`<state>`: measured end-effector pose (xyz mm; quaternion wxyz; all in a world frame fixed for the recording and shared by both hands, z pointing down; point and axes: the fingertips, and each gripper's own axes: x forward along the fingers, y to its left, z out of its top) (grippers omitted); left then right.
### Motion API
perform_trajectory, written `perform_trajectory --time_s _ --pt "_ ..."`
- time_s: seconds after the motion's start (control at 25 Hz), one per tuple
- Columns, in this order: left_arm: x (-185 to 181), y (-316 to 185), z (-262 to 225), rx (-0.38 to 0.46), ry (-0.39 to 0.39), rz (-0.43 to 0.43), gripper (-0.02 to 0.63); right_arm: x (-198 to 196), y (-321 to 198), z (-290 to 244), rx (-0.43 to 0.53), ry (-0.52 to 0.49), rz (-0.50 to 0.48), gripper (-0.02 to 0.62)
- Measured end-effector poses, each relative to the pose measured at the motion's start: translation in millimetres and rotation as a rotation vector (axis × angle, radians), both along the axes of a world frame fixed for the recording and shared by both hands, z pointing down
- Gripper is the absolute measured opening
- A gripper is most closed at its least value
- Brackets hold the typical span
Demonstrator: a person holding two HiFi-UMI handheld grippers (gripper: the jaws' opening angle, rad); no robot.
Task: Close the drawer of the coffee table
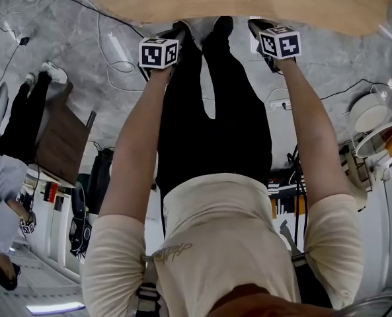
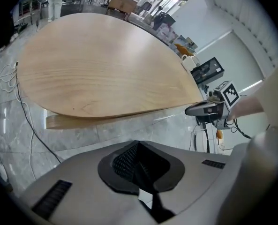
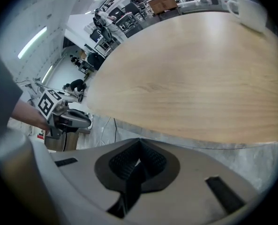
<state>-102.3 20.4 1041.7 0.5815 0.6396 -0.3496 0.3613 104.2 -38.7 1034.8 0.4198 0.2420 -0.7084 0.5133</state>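
White cables (image 1: 121, 65) loop across grey marble floor (image 1: 328, 58). 1 white mug (image 3: 245, 11) upright, far right. Bystander (image 1: 14, 131) in black trousers at left edge.

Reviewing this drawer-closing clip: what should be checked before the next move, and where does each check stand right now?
1. Left gripper free: ok. Its jaws are together with nothing between them.
2. Right gripper free: ok. Its jaws are together and empty.
3. Drawer located: cannot tell. A pale wooden slab juts out under the oval light-wood tabletop; it may be the drawer.
4. Contact with the table: not ok. Both grippers are held in the air, short of its edge.
5. Tabletop clutter: ok. The white mug stands at the far edge, away from both grippers.
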Motion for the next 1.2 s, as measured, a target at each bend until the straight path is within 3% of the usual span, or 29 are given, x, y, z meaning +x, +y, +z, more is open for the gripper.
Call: perform_trajectory --time_s 0.44,0.68,0.84,1.0,1.2 --pt "-24.6 -22.9 -94.5 0.102 0.041 0.181 0.003 -8.4 38.7 -95.6 -0.029 0.015 0.146 -0.005" --pt "-37.2 -31.8 -159.5 0.156 0.060 0.217 0.003 -39.3 51.7 -153.9 -0.008 -0.003 0.132 -0.005" --pt "-42.4 -12.4 -197.1 0.153 0.059 0.253 0.003 -54.2 47.7 -209.2 0.035 -0.028 0.135 -0.005" --pt "-40.3 12.2 -235.7 0.149 0.043 0.305 0.003 -49.4 52.3 -255.1 0.066 -0.024 0.116 -0.005" --pt "-30.0 31.3 -281.1 0.218 0.055 0.353 0.003 -30.8 63.5 -303.0 0.112 -0.014 0.125 -0.005"
